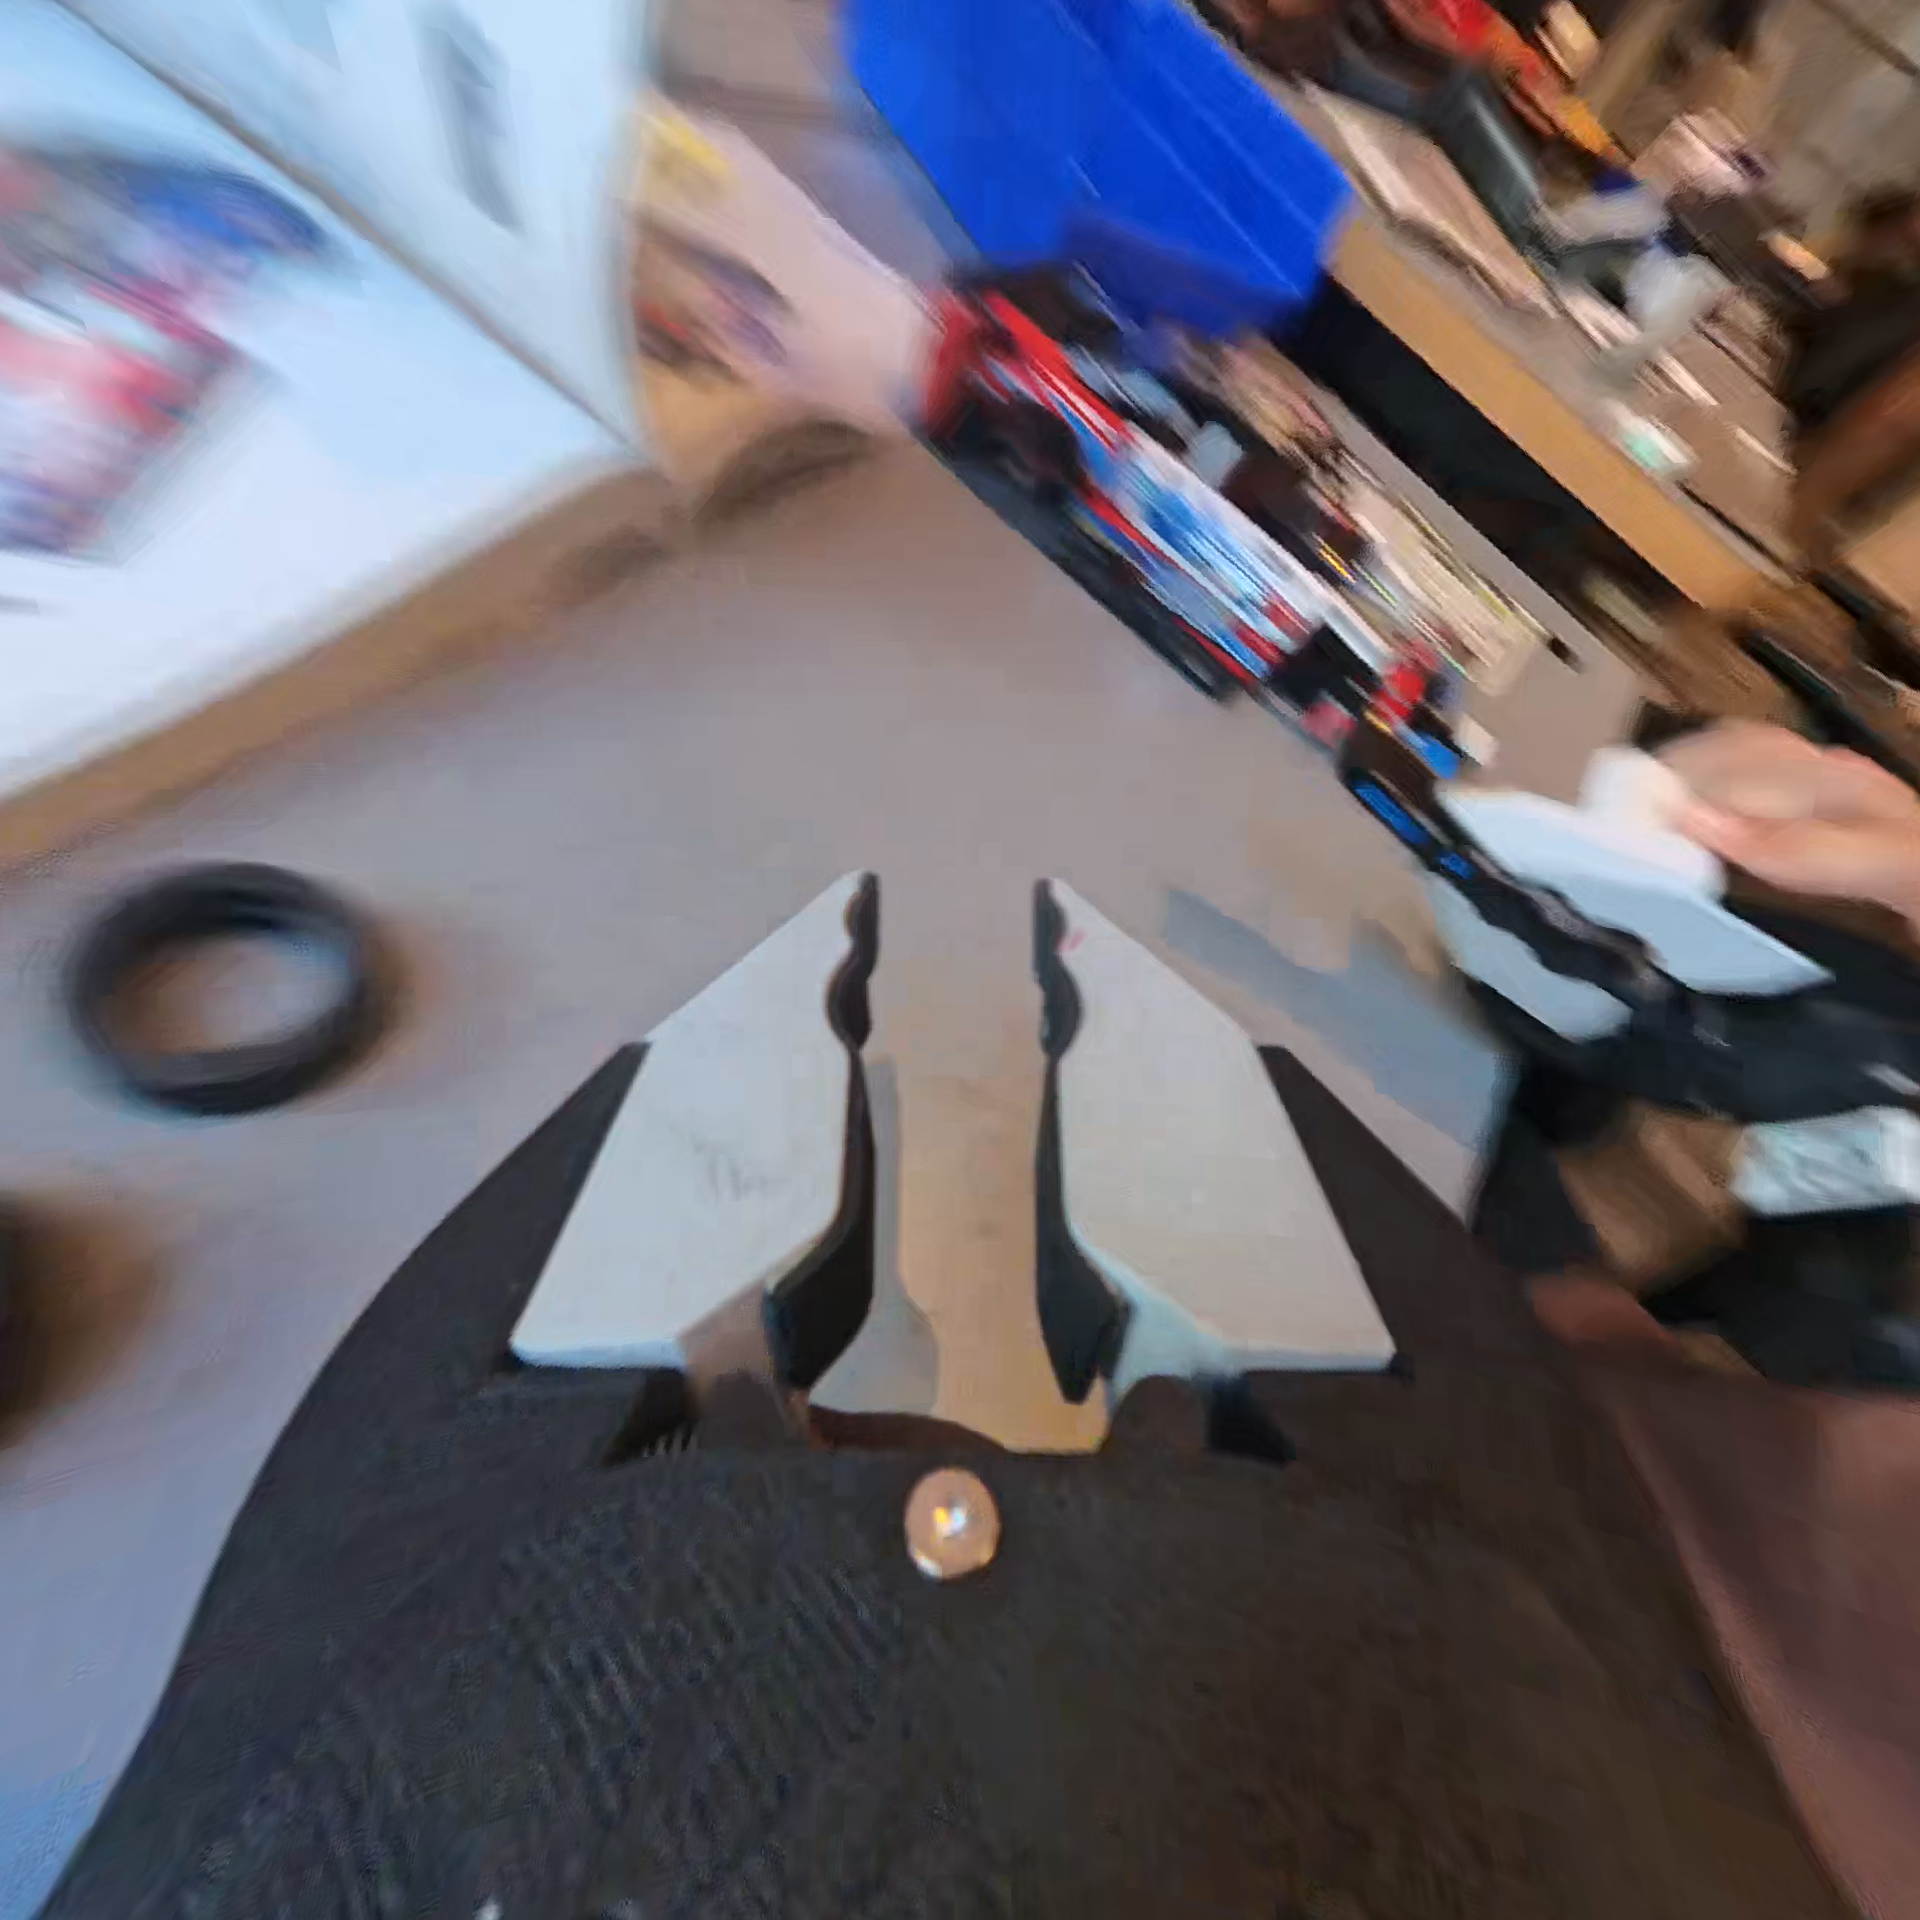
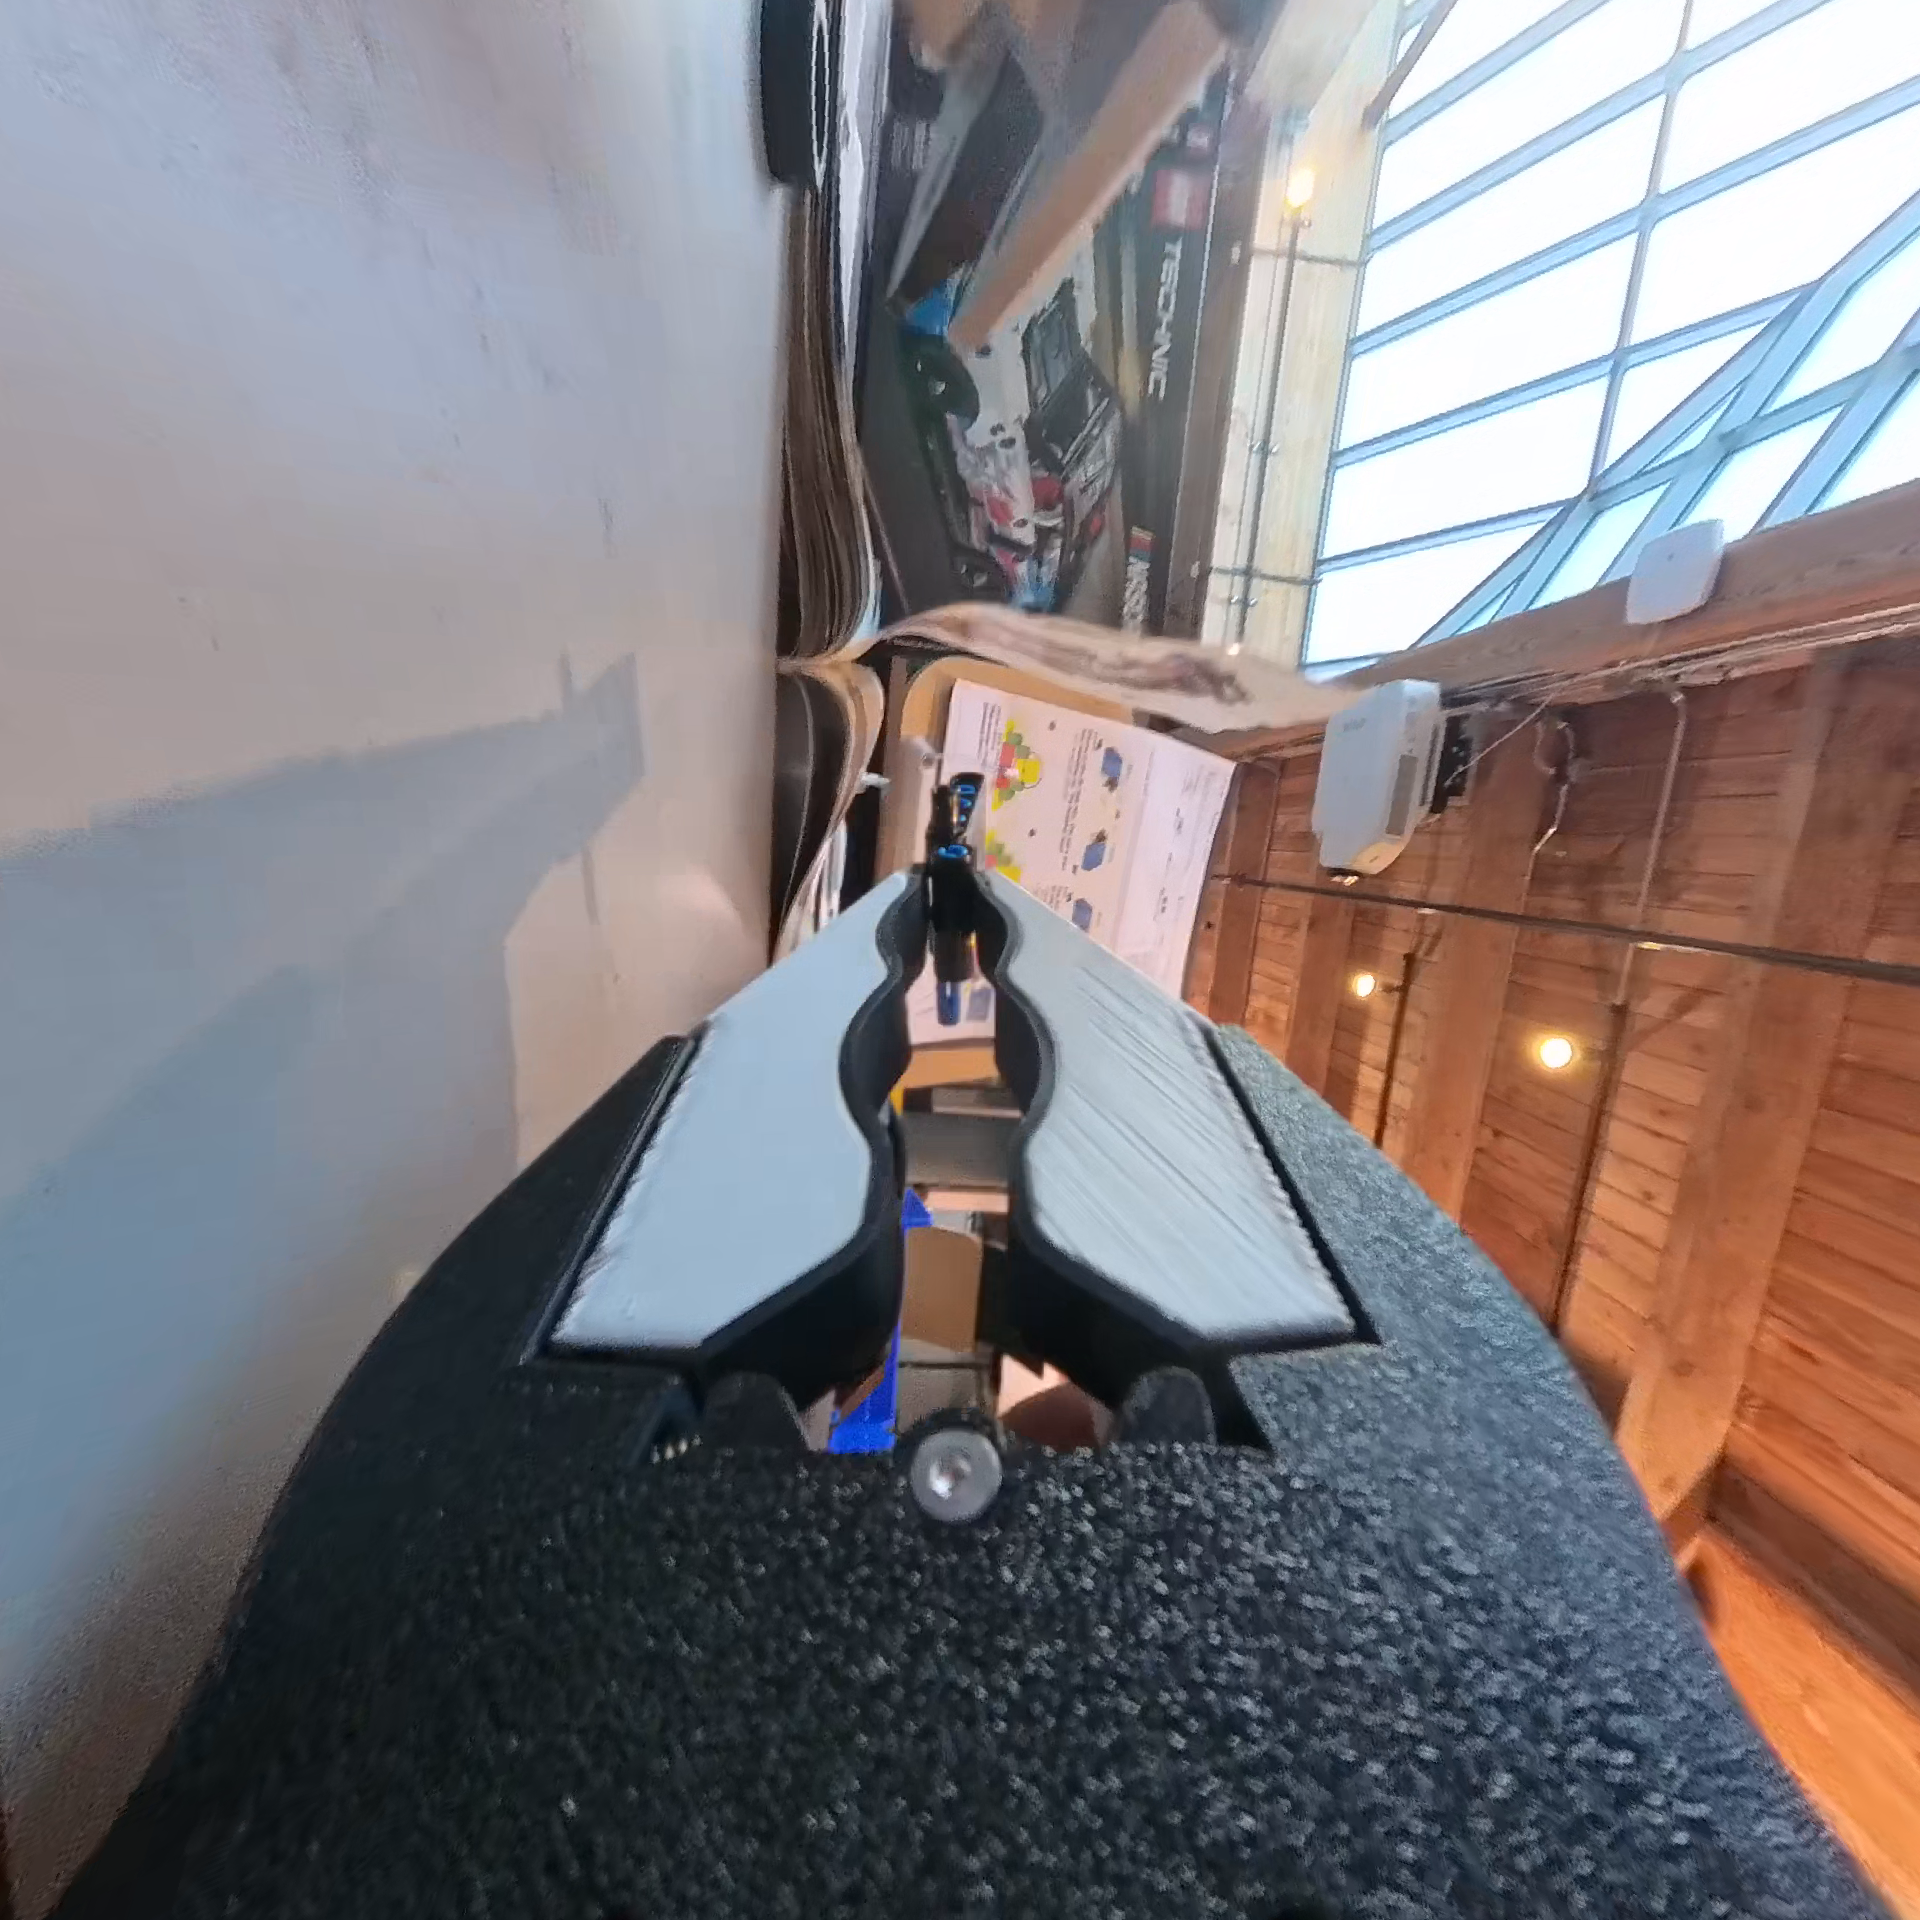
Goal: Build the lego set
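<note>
The left wrist view is motion-blurred. My left gripper [image 1: 954, 904] is open and empty, above the bare table top [image 1: 831, 727]. A black rubber tyre [image 1: 218, 987] lies flat to its left. A partly built red, blue and white lego car [image 1: 1195, 499] stands further ahead. My right gripper [image 1: 1455, 842] shows at the right edge, held by a hand [image 1: 1818, 810], and is shut on a thin black lego part with blue pins [image 1: 1392, 800]. In the right wrist view, turned on its side, my right gripper [image 2: 951, 904] pinches that same black part [image 2: 954, 831] at its tips.
An open instruction booklet [image 1: 156, 364] lies at the far left. A blue bin [image 1: 1091, 135] stands behind the car. In the right wrist view, the table top [image 2: 312, 416] fills the left side, with a lego box [image 2: 1091, 364], booklet pages [image 2: 831, 468] and a printed sheet [image 2: 1101, 831] beyond. One gripper's finger ends stand about 15 cm off the other's.
</note>
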`<state>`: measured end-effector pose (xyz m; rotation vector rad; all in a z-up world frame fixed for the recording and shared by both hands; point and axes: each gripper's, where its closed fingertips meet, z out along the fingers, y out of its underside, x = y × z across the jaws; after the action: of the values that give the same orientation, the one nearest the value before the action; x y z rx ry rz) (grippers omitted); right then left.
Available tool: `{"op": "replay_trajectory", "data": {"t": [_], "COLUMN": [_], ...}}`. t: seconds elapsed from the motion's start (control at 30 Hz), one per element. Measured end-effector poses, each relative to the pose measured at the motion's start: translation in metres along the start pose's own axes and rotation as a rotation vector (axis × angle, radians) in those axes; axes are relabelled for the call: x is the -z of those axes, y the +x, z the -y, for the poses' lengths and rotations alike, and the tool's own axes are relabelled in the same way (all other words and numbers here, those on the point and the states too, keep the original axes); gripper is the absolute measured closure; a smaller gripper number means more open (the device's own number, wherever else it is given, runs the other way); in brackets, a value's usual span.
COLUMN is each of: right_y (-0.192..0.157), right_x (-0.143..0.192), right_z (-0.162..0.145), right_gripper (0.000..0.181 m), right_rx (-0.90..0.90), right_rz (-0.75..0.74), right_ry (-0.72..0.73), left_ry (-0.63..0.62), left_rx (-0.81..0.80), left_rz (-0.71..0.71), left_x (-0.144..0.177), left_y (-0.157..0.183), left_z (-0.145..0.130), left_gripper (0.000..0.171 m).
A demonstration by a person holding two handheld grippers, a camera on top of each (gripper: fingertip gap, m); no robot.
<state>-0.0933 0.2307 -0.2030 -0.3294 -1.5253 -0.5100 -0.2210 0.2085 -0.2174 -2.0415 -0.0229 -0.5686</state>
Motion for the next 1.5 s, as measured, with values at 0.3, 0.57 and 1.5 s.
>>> {"op": "replay_trajectory", "data": {"t": [0.3, 0.57, 1.5], "right_y": [-0.005, -0.015, 0.008], "right_x": [0.004, 0.002, 0.008], "right_z": [0.041, 0.032, 0.054], "right_gripper": [0.173, 0.173, 0.173], "right_rx": [0.061, 0.022, 0.082], "right_rz": [-0.023, 0.021, -0.103], "right_ry": [0.139, 0.122, 0.177], "left_ry": [-0.098, 0.196, -0.369], "left_rx": [0.033, -0.248, 0.061], "left_rz": [-0.330, 0.050, -0.708], "left_x": [-0.042, -0.102, -0.021], "left_y": [0.052, 0.023, 0.109], "left_z": [0.003, 0.176, -0.039], "left_gripper": [0.136, 0.170, 0.138]}}
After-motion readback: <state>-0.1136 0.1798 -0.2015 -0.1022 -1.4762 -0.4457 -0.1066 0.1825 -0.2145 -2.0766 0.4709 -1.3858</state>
